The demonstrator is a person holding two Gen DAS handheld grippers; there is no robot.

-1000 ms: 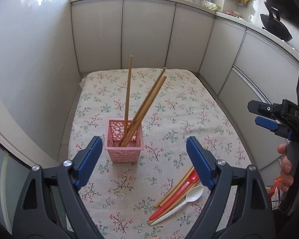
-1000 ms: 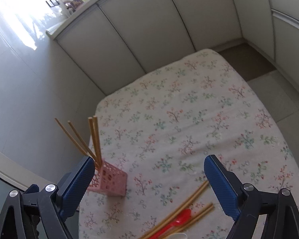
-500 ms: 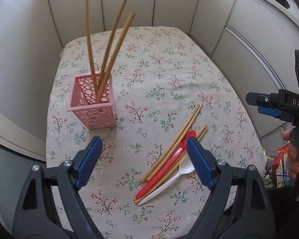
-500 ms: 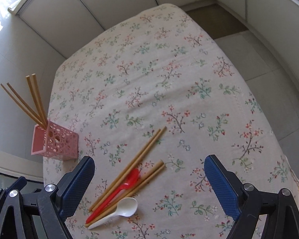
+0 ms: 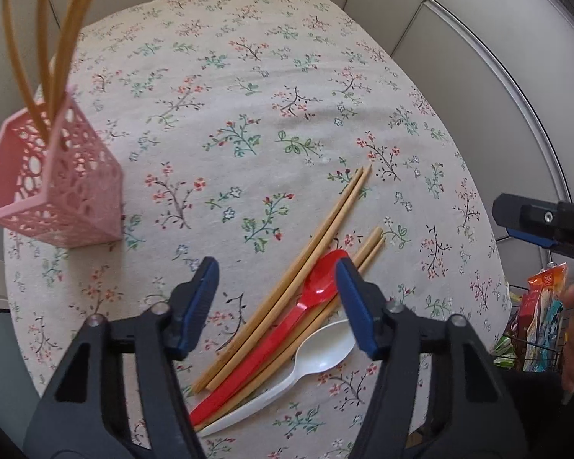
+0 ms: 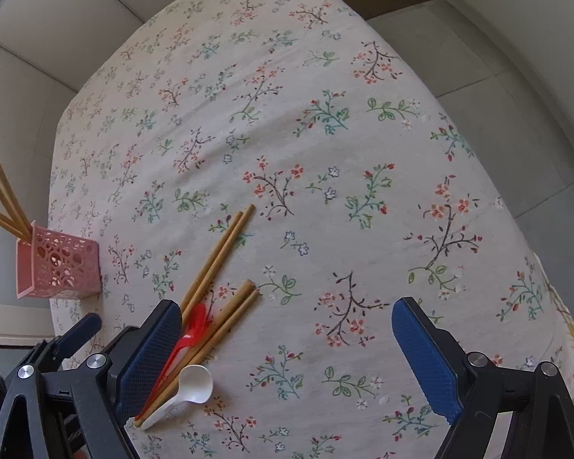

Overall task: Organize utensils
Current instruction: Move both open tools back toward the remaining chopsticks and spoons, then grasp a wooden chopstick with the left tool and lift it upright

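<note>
Near edge: left gripper, jaws closing, still clear of red spoon, white spoon and loose chopsticks between them. Right gripper spread wide, empty. Far left: pink basket on floral tablecloth.

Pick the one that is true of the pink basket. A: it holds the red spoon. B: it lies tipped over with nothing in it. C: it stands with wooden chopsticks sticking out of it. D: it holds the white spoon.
C: the pink basket stands on the floral cloth with chopsticks rising from it, while the red spoon and white spoon lie on the cloth.
</note>
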